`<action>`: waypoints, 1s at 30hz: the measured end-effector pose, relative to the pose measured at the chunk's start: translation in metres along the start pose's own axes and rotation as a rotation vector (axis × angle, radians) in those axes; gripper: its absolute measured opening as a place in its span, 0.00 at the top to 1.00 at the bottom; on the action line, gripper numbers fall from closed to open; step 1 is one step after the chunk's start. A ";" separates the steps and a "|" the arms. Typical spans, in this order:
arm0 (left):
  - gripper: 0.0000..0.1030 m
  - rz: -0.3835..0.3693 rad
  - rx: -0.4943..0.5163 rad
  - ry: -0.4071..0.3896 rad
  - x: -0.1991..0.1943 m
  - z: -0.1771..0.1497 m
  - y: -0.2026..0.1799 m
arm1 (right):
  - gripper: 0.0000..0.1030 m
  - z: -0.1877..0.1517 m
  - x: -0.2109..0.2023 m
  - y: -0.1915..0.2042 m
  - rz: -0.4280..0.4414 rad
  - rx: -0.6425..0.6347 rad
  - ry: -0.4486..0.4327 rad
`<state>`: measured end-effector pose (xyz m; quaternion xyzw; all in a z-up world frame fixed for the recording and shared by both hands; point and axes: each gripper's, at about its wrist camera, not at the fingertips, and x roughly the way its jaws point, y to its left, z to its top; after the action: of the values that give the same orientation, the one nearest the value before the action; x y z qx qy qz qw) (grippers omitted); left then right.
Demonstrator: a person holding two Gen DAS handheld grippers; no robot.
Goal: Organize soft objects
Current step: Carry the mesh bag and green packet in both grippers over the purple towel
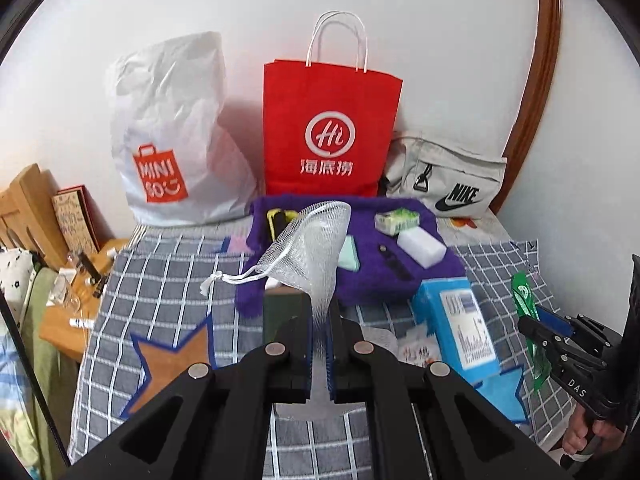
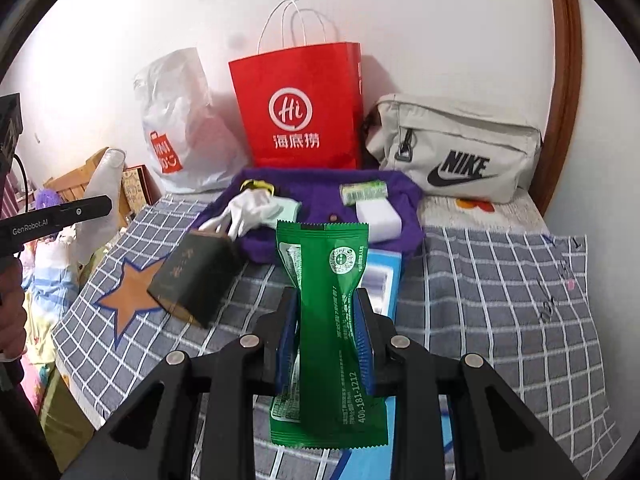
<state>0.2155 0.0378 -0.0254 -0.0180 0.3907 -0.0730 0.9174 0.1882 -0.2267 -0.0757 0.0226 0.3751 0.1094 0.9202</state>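
Observation:
My left gripper [image 1: 320, 320] is shut on the lower end of a white mesh net bag [image 1: 308, 240], which rises above the bed with its drawstring trailing left. My right gripper [image 2: 326, 332] is shut on a green foil packet [image 2: 332, 276], pinched at its middle and held upright. A purple fuzzy cloth [image 1: 372, 280] lies ahead on the checked bedspread [image 1: 168, 280]. It carries a white glove [image 2: 248, 210], a white foam block [image 1: 420, 246], a green-and-white packet [image 1: 396, 220] and a mint item [image 1: 348, 256]. In the left wrist view the right gripper [image 1: 536, 332] shows at the right edge.
Against the wall stand a white Miniso bag [image 1: 172, 140], a red paper bag [image 1: 328, 128] and a grey Nike pouch [image 1: 448, 184]. A blue box [image 1: 456, 328] and a dark green box [image 2: 196, 280] lie near the cloth. A cluttered wooden bedside stand [image 1: 64, 320] is left.

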 end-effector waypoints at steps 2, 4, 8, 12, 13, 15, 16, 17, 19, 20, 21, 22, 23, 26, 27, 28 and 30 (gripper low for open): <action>0.94 -0.002 0.003 -0.004 0.003 0.008 -0.001 | 0.73 0.010 0.006 -0.001 0.007 -0.006 -0.004; 0.94 -0.003 0.006 -0.006 0.007 0.015 -0.001 | 0.73 0.017 0.011 -0.002 0.007 -0.008 -0.007; 0.94 0.004 0.001 -0.009 0.019 0.027 0.004 | 0.73 0.032 0.026 -0.007 0.011 -0.007 -0.009; 0.94 -0.019 -0.040 0.015 0.042 0.035 0.013 | 0.73 0.043 0.044 -0.012 0.031 0.001 0.004; 0.94 -0.027 -0.050 0.025 0.049 0.037 0.016 | 0.73 0.044 0.047 -0.013 0.035 0.002 0.008; 0.94 -0.036 -0.070 0.038 0.059 0.039 0.021 | 0.73 0.050 0.058 -0.017 0.047 0.000 0.016; 0.94 -0.044 -0.083 0.047 0.066 0.040 0.023 | 0.73 0.050 0.061 -0.018 0.049 -0.001 0.017; 0.94 -0.052 -0.091 0.056 0.073 0.042 0.025 | 0.73 0.053 0.066 -0.020 0.052 0.000 0.020; 0.94 -0.063 -0.103 0.069 0.083 0.045 0.028 | 0.73 0.059 0.077 -0.024 0.060 0.004 0.025; 0.94 -0.070 -0.107 0.077 0.091 0.048 0.029 | 0.73 0.062 0.083 -0.026 0.064 0.003 0.031; 0.94 -0.073 -0.107 0.082 0.097 0.050 0.030 | 0.73 0.065 0.088 -0.027 0.066 0.001 0.035; 0.94 -0.075 -0.108 0.088 0.104 0.052 0.030 | 0.73 0.069 0.094 -0.029 0.067 -0.003 0.039; 0.94 -0.078 -0.110 0.091 0.109 0.053 0.031 | 0.73 0.072 0.100 -0.030 0.069 -0.006 0.041; 0.94 -0.098 -0.115 0.114 0.130 0.059 0.031 | 0.73 0.081 0.118 -0.035 0.075 -0.008 0.058; 0.94 -0.103 -0.118 0.124 0.137 0.062 0.031 | 0.73 0.084 0.124 -0.036 0.078 -0.007 0.064; 0.94 -0.109 -0.120 0.131 0.143 0.064 0.031 | 0.73 0.087 0.130 -0.037 0.086 -0.009 0.072; 0.94 -0.120 -0.118 0.144 0.154 0.068 0.030 | 0.73 0.092 0.142 -0.038 0.097 -0.012 0.084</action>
<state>0.3736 0.0435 -0.0908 -0.0902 0.4575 -0.1056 0.8783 0.3578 -0.2290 -0.1116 0.0306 0.4113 0.1572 0.8973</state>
